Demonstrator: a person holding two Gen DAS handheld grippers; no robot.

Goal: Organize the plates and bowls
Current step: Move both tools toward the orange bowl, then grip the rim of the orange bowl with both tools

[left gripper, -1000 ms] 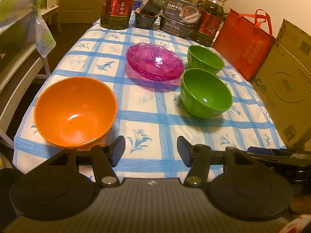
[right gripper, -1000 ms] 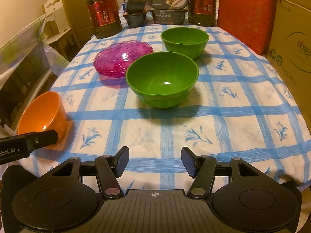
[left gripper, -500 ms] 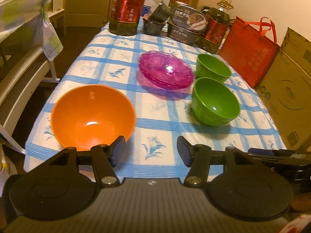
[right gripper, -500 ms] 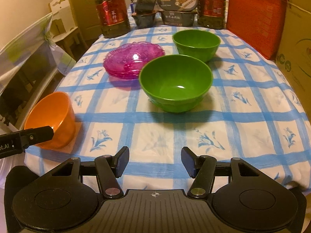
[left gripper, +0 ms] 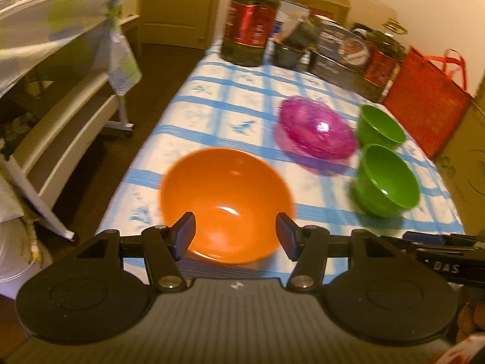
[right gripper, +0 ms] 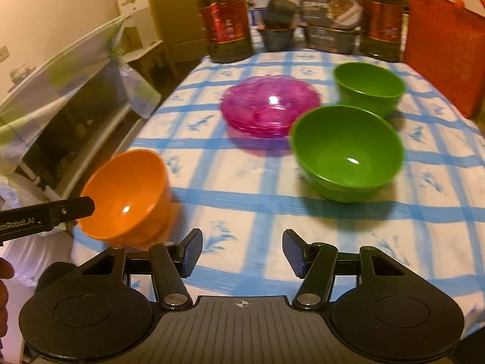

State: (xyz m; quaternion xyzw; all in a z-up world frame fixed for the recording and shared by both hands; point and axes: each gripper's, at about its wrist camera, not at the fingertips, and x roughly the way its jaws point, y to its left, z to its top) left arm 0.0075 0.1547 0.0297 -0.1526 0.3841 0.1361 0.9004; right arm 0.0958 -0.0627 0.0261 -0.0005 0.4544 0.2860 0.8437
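An orange bowl (left gripper: 225,203) sits near the front left edge of the table; it also shows in the right wrist view (right gripper: 127,194). My left gripper (left gripper: 235,236) is open, its fingers over the bowl's near rim. A stack of pink glass plates (left gripper: 316,129) (right gripper: 269,104) lies mid-table. Two green bowls stand to the right: a near one (left gripper: 386,180) (right gripper: 347,151) and a far one (left gripper: 380,129) (right gripper: 368,86). My right gripper (right gripper: 242,251) is open and empty above the table's front edge.
Two oil bottles (right gripper: 225,15) (right gripper: 382,15), food boxes (right gripper: 329,27) and a red bag (right gripper: 445,57) line the table's far end. A cardboard box (left gripper: 469,163) stands on the right. A white chair and shelf (left gripper: 60,121) stand left of the table.
My left gripper has swung left so the orange bowl sits centred between its fingers. My right gripper has drifted left and back a little. Nothing on the table has moved.
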